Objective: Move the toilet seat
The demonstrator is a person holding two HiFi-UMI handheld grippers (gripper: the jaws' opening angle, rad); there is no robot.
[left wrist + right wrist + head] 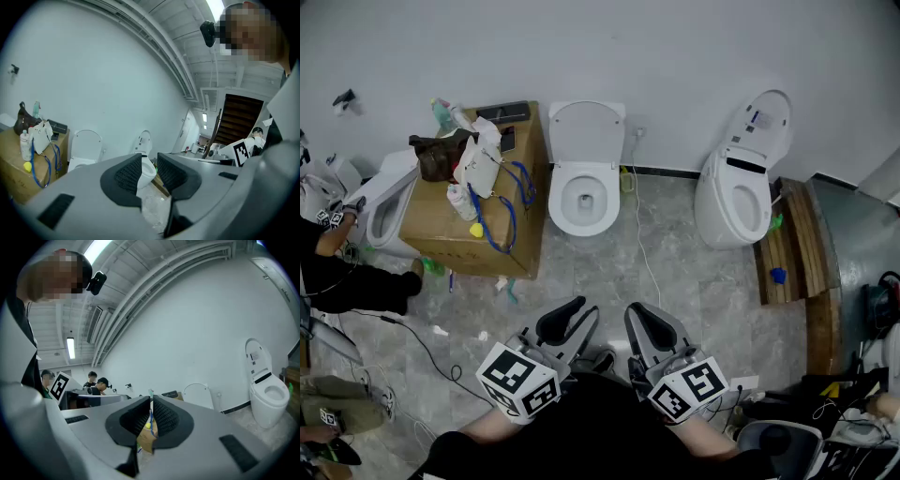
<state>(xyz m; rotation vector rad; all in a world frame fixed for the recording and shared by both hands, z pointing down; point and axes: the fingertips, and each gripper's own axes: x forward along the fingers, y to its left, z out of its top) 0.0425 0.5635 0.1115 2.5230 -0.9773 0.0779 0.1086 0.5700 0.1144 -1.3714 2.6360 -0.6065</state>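
Three white toilets stand along the far wall. The middle toilet (pixel 584 192) has its lid (pixel 586 127) raised against the wall. The right toilet (pixel 736 192) also has its lid (pixel 766 117) up. A third toilet (pixel 382 202) sits at the far left, partly behind a box. Both grippers are low in the head view, well short of the toilets and held close to the person's body. My left gripper (pixel 569 322) (pixel 149 161) is open, with nothing between its pads. My right gripper (pixel 649 323) (pixel 151 405) is shut and empty.
A cardboard box (pixel 511 220) left of the middle toilet carries a bag, bottles and a blue strap. A wooden pallet (pixel 794 246) lies right of the right toilet. A crouching person in black (pixel 342 277) is at the left. Cables run over the floor (pixel 647 253). A chair (pixel 780 442) is bottom right.
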